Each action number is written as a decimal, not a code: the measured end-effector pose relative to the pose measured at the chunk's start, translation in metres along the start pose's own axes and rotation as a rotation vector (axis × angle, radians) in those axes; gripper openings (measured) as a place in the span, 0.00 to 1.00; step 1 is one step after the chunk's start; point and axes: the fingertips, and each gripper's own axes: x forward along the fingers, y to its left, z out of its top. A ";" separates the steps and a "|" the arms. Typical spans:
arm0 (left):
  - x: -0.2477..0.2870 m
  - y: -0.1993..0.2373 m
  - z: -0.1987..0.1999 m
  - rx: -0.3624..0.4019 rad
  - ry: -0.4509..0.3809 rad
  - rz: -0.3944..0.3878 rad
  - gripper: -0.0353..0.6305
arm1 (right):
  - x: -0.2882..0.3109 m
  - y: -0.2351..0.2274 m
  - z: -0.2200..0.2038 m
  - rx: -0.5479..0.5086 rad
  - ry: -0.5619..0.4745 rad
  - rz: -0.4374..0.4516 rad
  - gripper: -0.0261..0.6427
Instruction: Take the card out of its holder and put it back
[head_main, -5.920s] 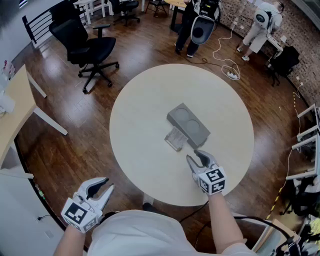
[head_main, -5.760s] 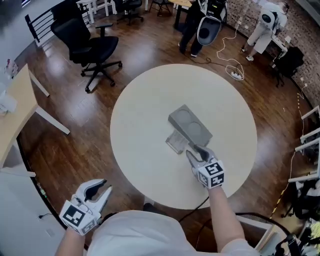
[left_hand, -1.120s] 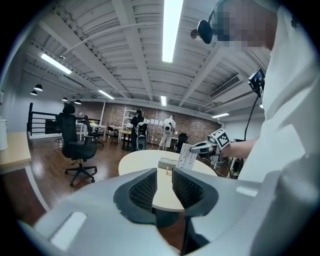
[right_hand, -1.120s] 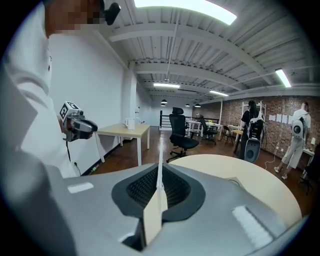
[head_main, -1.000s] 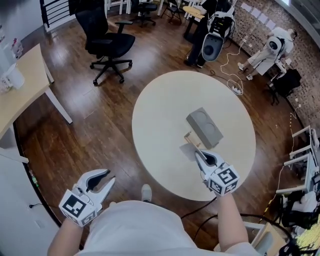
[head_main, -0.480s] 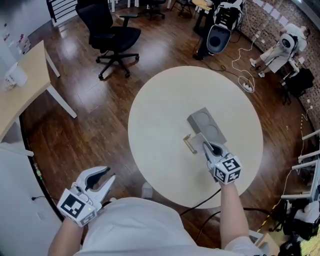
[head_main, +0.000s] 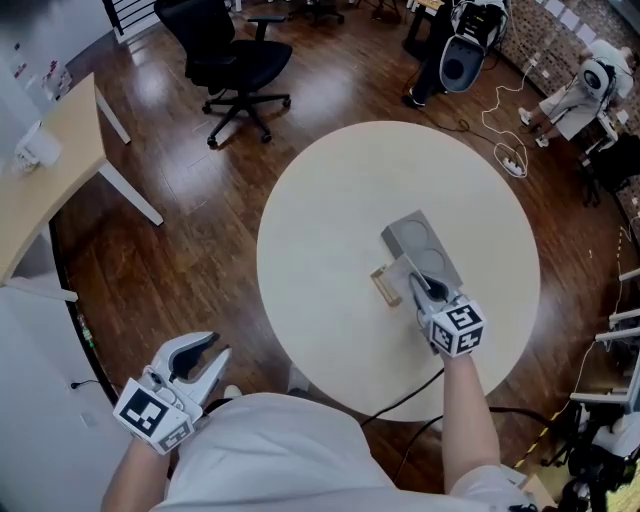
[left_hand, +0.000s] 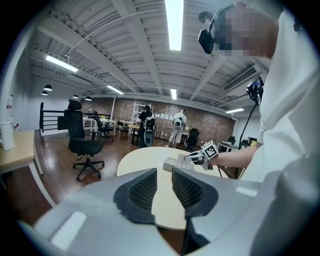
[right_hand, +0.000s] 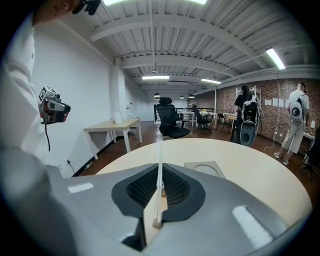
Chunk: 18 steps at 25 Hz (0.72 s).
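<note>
My right gripper (head_main: 424, 288) is shut on a thin clear card (right_hand: 160, 159), which I see edge-on and upright between the pads. Straight beyond the jaws lies the small wooden card holder (right_hand: 158, 212), seen in the head view as a tan strip (head_main: 385, 286) just left of the fingertips. The card's lower edge meets the holder; whether it sits in the slot I cannot tell. A grey block with two round recesses (head_main: 420, 240) lies right behind the holder. My left gripper (head_main: 196, 360) hangs open and empty off the table, down at the lower left.
The round cream table (head_main: 330, 230) carries only the holder and the grey block (right_hand: 205, 169). A black office chair (head_main: 235, 60) stands beyond its far left edge, and a wooden desk (head_main: 40, 170) stands at the left. Cables and white robots line the far right wall.
My right gripper has moved with the card toward the grey block, and now stands level with the holder. The left gripper has stayed where it was, open.
</note>
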 end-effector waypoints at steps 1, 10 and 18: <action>0.001 -0.001 0.000 -0.002 0.002 0.002 0.20 | 0.001 -0.001 0.001 -0.002 0.001 0.005 0.07; 0.013 0.002 -0.001 -0.008 0.014 0.011 0.20 | 0.008 -0.005 0.005 0.003 -0.001 0.018 0.07; 0.020 0.000 0.001 0.001 0.018 0.010 0.20 | 0.011 -0.004 0.005 0.005 -0.007 0.024 0.07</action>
